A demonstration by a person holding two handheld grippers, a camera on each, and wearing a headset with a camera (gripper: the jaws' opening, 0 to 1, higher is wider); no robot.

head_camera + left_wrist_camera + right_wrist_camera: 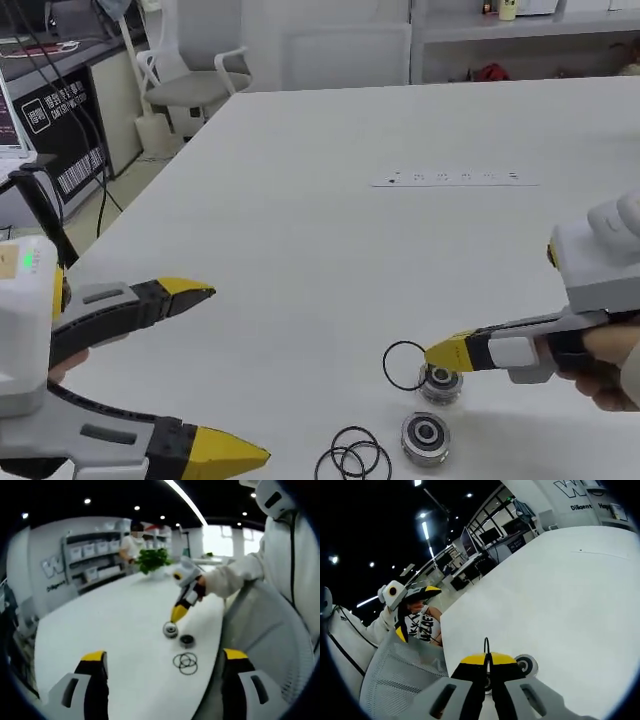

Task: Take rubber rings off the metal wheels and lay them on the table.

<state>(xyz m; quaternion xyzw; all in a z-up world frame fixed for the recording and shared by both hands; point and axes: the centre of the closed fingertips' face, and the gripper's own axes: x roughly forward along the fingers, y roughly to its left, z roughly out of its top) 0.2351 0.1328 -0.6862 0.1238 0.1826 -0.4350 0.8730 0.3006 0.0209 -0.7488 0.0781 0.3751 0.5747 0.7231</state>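
Right gripper [432,354]: jaws closed, the yellow tips pinching a thin black rubber ring by its rim. It comes in from 3 o'clock in the head view, with a hand [612,368] round its grip.
Held ring [486,644]: in the right gripper view it stands on edge, rising from between the closed tips. In the head view it hangs as an open circle at 9 o'clock of the tips. I cannot tell whether it touches the wheel behind it.
Far wheel [440,385]: on the table [330,230], just under the right gripper's tips, at about 5 o'clock of them.
Near wheel [425,438]: flat on the table, close beside the far wheel at its 6 o'clock, apart from both grippers.
Loose rings [352,458]: a few black rings overlapping one another flat on the table, near the near wheel at its 8 o'clock.
Left gripper [215,372]: jaws spread wide with nothing between them, at 8 o'clock in the head view, well apart from wheels and rings. Its own view looks across the table toward them.
Surroundings: a white chair [190,70] stands beyond the table's far corner at 11 o'clock. In the left gripper view, a green plant [152,559] sits at the table's far end.
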